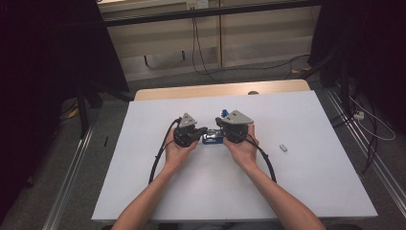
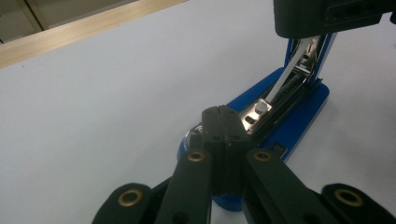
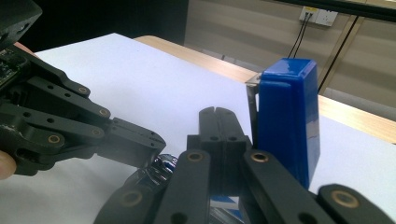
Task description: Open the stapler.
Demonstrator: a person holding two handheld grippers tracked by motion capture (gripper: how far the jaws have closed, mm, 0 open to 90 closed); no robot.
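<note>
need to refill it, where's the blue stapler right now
In the high view the blue stapler lies mid-table on the white sheet, between the left gripper and right gripper, its top swung open.

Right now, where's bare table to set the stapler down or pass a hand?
Free: the white sheet left of the left gripper, the strip beyond both grippers up to the wooden edge, and right of the right gripper except one small grey piece. Crowded: the centre, where both shut grippers meet over the opened blue stapler.

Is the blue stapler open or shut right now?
Open. The blue stapler's top arm is swung up nearly vertical in the right gripper view, and the bare metal staple channel lies exposed on the base.
</note>
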